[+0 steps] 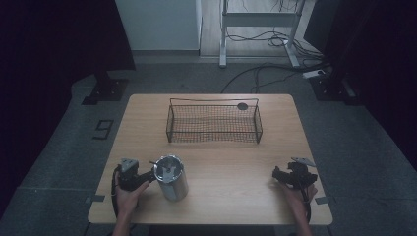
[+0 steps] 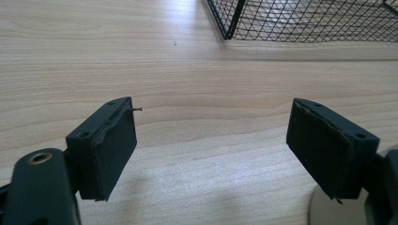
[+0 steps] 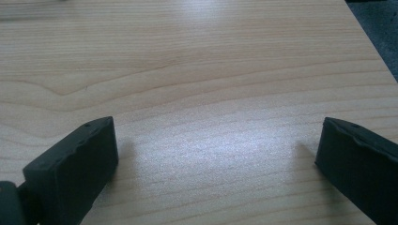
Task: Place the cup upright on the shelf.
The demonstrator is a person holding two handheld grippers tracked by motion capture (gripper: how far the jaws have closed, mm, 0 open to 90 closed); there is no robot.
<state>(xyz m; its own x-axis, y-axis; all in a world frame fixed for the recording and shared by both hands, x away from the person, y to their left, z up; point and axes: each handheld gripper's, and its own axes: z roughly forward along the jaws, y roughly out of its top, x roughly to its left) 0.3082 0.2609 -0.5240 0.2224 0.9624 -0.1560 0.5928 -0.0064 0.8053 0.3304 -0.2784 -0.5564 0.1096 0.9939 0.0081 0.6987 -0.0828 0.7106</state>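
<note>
Scene: a person seated at a wooden table (image 1: 231,167), a two-jaw gripper in each hand, a steel canister (image 1: 172,178) and a wire basket (image 1: 214,123) in front of them.
Work in hand: as judged from the layout, picking up the canister, probably to carry it to the basket.
Done so far: the left gripper (image 1: 150,175) has been brought right beside the canister, at its 9 o'clock.
Left to do: the grasp itself, the lift and any placing; the canister stands on the tabletop, ungripped.
Canister: upright at about 7 o'clock from the table's middle; its shiny top faces the camera, and what it holds cannot be made out.
Basket: at 12 o'clock, towards the far edge, well apart from the canister; its mesh floor looks bare. A dark round spot sits at its far rim near 1 o'clock; what it is cannot be told.
Left gripper fingers: spread wide with bare wood between them in the left gripper view, the canister's grey edge (image 2: 324,211) just outside the right-hand pad.
Right gripper (image 1: 276,173): at 4 o'clock, well clear of the canister, jaws parted over bare wood, holding nothing.
</note>
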